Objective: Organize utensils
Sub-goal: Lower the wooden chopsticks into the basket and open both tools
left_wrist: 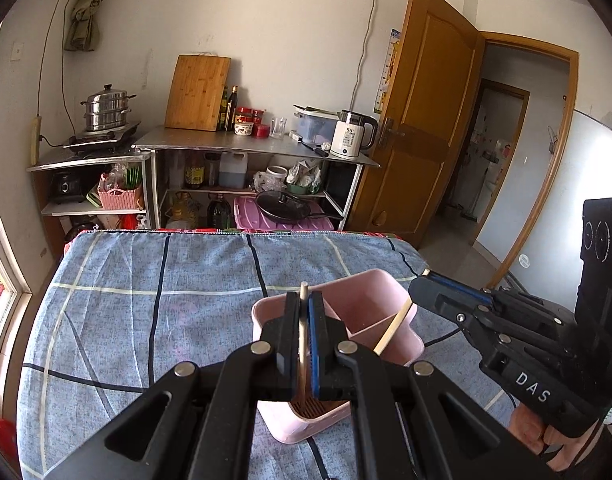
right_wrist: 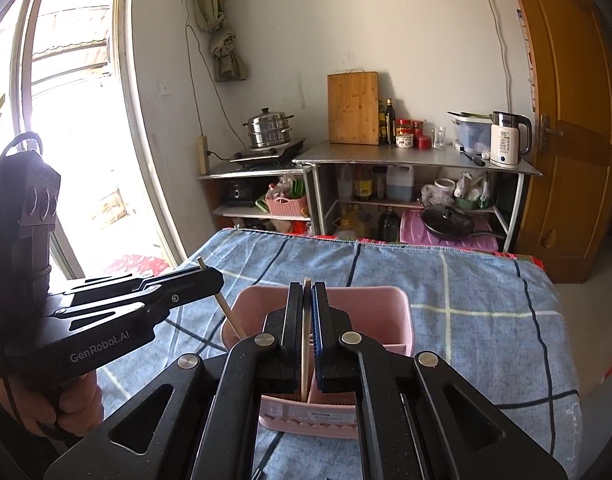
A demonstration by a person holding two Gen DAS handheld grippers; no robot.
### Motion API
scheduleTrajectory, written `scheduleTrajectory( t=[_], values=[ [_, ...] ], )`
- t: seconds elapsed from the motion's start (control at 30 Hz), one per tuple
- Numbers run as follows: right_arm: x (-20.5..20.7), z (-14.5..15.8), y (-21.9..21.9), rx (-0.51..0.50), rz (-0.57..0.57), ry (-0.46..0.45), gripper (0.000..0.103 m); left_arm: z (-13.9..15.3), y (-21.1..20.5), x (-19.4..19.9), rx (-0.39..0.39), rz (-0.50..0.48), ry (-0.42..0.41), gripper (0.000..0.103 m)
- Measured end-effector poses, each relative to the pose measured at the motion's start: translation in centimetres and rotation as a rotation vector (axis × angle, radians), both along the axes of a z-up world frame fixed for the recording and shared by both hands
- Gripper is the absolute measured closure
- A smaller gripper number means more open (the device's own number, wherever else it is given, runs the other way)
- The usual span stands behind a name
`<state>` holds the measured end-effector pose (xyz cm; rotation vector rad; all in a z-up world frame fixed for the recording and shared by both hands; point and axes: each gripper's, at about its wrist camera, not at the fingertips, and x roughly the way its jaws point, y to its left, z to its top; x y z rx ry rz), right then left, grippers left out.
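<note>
Holding one pale chopstick apiece, both grippers hang over a pink utensil holder [left_wrist: 389, 320] that stands on a worktop [left_wrist: 146, 300] draped in a blue checked cloth; at the far left of the right wrist view a hand [right_wrist: 66, 408] grips the handle of the left gripper [right_wrist: 210, 280], whose jaws are clenched on the left chopstick [right_wrist: 230, 316]; that stick slants down and to the right, its lower end going in at the holder's left rim, its top poking out above the jaws; in the middle of that view the right gripper [right_wrist: 307, 292] is clamped on the right chopstick [right_wrist: 304, 360], which stands nearly upright with its lower end down inside the holder, beside the inner divider; behind the worktop, steel shelves [right_wrist: 385, 156] against the wall carry a steamer pot [right_wrist: 268, 128], a cutting board [right_wrist: 351, 108] and a white kettle [right_wrist: 505, 140]; a wooden door [right_wrist: 565, 120] closes the right side; in the left wrist view the order flips: the left gripper fills the centre, and the right gripper enters from the right edge, its stick reaching into the holder's far compartment.
</note>
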<state>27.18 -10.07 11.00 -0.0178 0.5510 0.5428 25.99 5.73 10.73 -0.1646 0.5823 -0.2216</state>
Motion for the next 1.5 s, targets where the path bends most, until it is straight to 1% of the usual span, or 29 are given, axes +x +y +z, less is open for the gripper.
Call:
scheduleTrajectory(
  t=[0.1, 0.17, 0.23, 0.33, 0.4, 0.43, 0.53, 0.7, 0.9, 1.03, 1.23, 1.43, 1.5],
  values=[
    [0.1, -0.3, -0.3, 0.001, -0.008, 0.011, 0.099, -0.2, -0.2, -0.3, 0.005, 0.001, -0.001, 0.097],
    [0.0, -0.4, -0.6, 0.000, -0.007, 0.014, 0.099, -0.2, -0.3, -0.5, 0.007, 0.002, -0.004, 0.093],
    [-0.2, -0.3, -0.8, -0.003, -0.006, 0.013, 0.099, -0.2, -0.1, -0.7, 0.006, 0.009, -0.008, 0.082],
    [-0.8, 0.1, -1.1, -0.001, -0.006, 0.001, 0.096, 0.1, 0.0, -1.5, 0.006, 0.023, -0.027, 0.075],
    [-1.3, 0.5, -1.4, 0.004, -0.008, -0.013, 0.090, 0.5, 0.1, -2.0, 0.006, 0.035, -0.042, 0.071],
    [-1.5, 0.7, -1.5, 0.006, -0.008, -0.017, 0.090, 0.7, 0.2, -2.3, 0.006, 0.041, -0.050, 0.070],
    [-2.5, 1.0, -2.2, 0.012, -0.014, -0.029, 0.088, 1.4, 0.3, -3.3, 0.020, 0.054, -0.073, 0.068],
    [-4.8, 1.5, -3.5, 0.015, -0.026, -0.064, 0.076, 2.0, 0.4, -5.9, 0.020, 0.058, -0.113, 0.066],
    [-8.3, 0.9, -5.0, 0.008, -0.041, -0.090, 0.075, 1.7, -0.1, -9.3, 0.019, 0.043, -0.132, 0.066],
    [-10.7, 0.2, -6.1, 0.012, -0.051, -0.097, 0.075, 0.8, -0.6, -12.0, 0.017, 0.030, -0.139, 0.066],
    [-13.7, -1.6, -7.8, 0.031, -0.044, -0.061, 0.074, -1.0, -1.4, -15.3, 0.024, 0.025, -0.134, 0.065],
    [-15.4, -3.3, -8.9, 0.011, -0.066, -0.043, 0.074, -3.0, -1.9, -17.3, 0.049, 0.019, -0.106, 0.065],
    [-15.5, -3.8, -9.1, 0.010, -0.065, -0.026, 0.074, -3.7, -1.8, -17.5, 0.042, 0.017, -0.085, 0.065]
  ],
)
